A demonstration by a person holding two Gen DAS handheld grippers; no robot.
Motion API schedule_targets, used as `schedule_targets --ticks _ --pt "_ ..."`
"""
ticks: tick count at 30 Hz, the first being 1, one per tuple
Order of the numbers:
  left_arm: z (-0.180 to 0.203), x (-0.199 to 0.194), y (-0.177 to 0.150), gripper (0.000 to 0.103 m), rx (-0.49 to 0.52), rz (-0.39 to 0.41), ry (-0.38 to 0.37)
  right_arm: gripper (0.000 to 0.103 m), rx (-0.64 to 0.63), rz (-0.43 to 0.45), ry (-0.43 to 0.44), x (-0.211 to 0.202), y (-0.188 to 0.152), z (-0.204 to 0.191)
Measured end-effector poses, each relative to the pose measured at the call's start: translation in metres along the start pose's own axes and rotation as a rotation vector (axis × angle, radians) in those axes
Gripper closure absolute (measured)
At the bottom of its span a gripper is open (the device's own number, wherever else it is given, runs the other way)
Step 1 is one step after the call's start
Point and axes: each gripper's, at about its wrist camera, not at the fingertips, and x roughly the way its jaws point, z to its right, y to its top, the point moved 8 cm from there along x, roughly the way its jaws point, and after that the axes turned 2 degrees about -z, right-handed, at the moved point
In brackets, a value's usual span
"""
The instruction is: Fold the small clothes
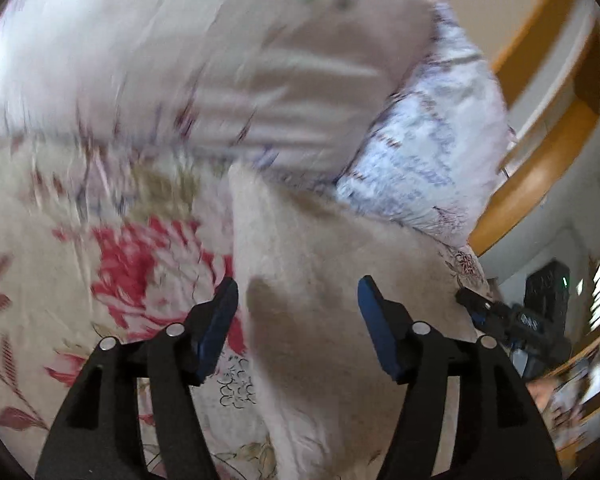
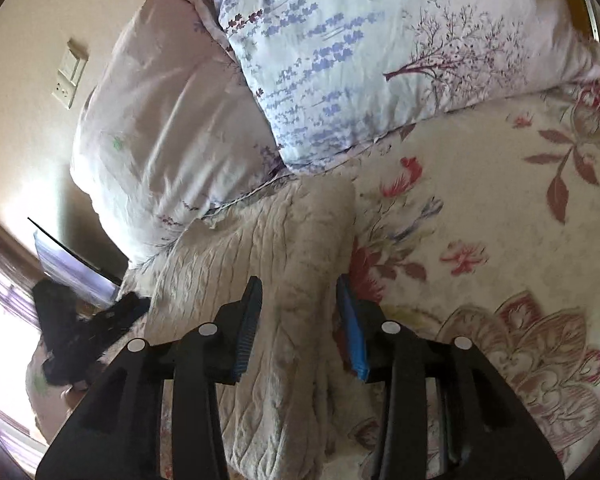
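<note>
Cream cable-knit wool makes up the small garment (image 2: 268,248), which lies on the bed's floral sheet (image 2: 480,208) with its far end touching the pillows. It serves here as the landmark. In the right wrist view it runs from the lower middle of the frame up to the pale lilac pillow (image 2: 160,120), and its knitted ribs are plain to see. The pillow printed with lavender sprigs (image 2: 360,52) sits just beyond the garment's far right corner, overlapping the lilac one.

The right gripper (image 2: 298,324) hangs over the garment's near part; its jaws stand parted, one blue pad on each side of a raised fold of the knit, and neither pad visibly presses the cloth. To the left of the garment, near its edge, the other black gripper appears, blurred.

In the left wrist view the picture is smeared by motion. The left gripper (image 1: 298,326) is over the garment (image 1: 320,280) too, its jaws released and standing wide, with the knit below the gap and nothing pinched. A large red flower of the sheet (image 1: 140,264) lies just left of the garment. Right of the garment, the wooden bed frame (image 1: 532,184) curves past the pillows.
</note>
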Motion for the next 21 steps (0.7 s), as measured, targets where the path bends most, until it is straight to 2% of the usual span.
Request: schedule_targets --ticks 2,3,6,9,14,19,21 --pt "0.014 -0.005 0.0 0.04 0.059 0.017 0.006 0.066 -0.006 -0.01 -0.008 0.005 -0.001 -0.001" --pt "0.023 -0.006 -0.002 0.039 0.097 0.018 0.008 0.076 -0.014 -0.013 -0.012 0.008 -0.002 -0.002" --pt "0.04 -0.003 -0.01 0.039 0.17 0.004 0.014 0.091 -0.073 0.005 -0.051 0.013 -0.005 -0.009" --pt "0.049 0.004 -0.017 0.039 0.226 -0.013 0.034 0.092 -0.098 0.032 -0.095 0.01 -0.005 -0.009" --pt "0.052 0.017 -0.029 0.039 0.299 -0.046 0.107 0.093 -0.075 0.014 -0.165 0.017 -0.007 0.003" --pt "0.056 0.034 -0.038 0.037 0.395 -0.07 0.218 0.092 -0.06 0.006 -0.192 0.023 -0.005 0.007" --pt "0.057 0.035 -0.039 0.035 0.423 -0.059 0.25 0.086 -0.084 0.015 -0.2 0.018 -0.005 0.004"
